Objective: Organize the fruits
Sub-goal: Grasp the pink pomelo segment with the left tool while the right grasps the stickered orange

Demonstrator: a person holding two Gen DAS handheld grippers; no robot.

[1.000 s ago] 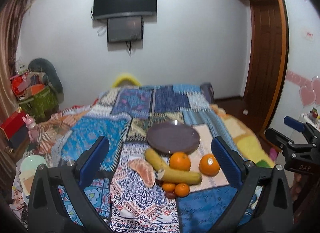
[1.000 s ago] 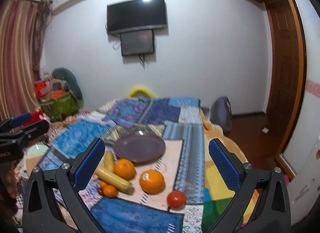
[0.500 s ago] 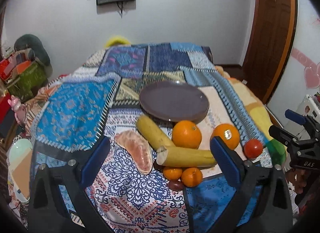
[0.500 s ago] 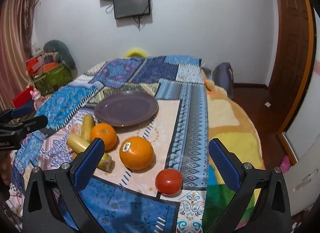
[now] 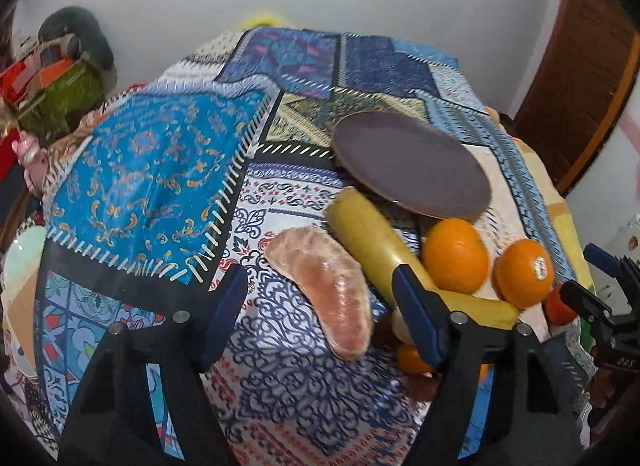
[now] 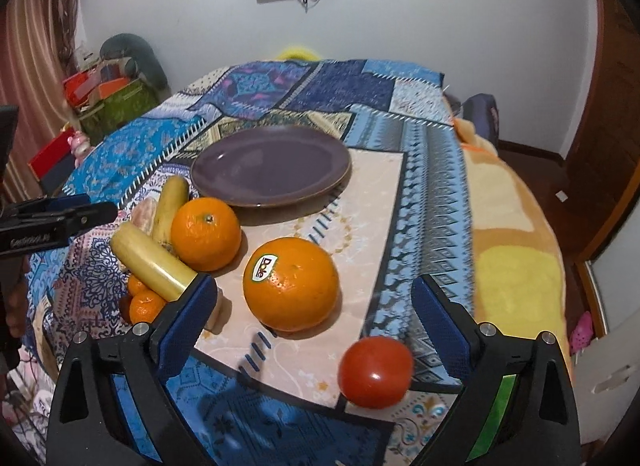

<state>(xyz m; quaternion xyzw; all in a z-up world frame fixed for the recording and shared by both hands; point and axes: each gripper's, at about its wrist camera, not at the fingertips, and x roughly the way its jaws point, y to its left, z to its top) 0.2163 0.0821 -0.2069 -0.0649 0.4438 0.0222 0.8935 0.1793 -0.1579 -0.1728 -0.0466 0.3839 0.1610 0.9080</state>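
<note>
A white-walled bedroom holds a bed spread with a patchwork quilt of blue, cream and patterned squares [image 6: 432, 169], and on it, toward the near right corner, the fruit lies gathered in front of a round dark purple plate [image 6: 272, 169] that carries nothing yet. Two yellow bananas [image 6: 152, 262] cross each other at the plate's near left rim, one touching a plain orange [image 6: 206, 238]; a second orange with a Dole sticker [image 6: 291, 284] sits just beside it toward the bed's right edge, and a peeled pale pink citrus segment [image 5: 324, 290] lies left of the bananas. Smaller still are the red tomato [image 6: 375, 372] nearest the bed's front edge and a few small mandarins [image 6: 146, 304] tucked under a banana. The left hand-held gripper [image 5: 320, 314] has just been closing partway and straddles the pink segment without pressing it, so it is released; the right hand-held gripper [image 6: 314, 318] stands wide apart around the stickered orange, its jaws just narrowing a little, also empty. The step in hand looks like two pickups for the plate. The segment is soft, so a gentle squeeze across its middle should serve; the orange wants pads centred on its widest part, lest it roll into the tomato.
</note>
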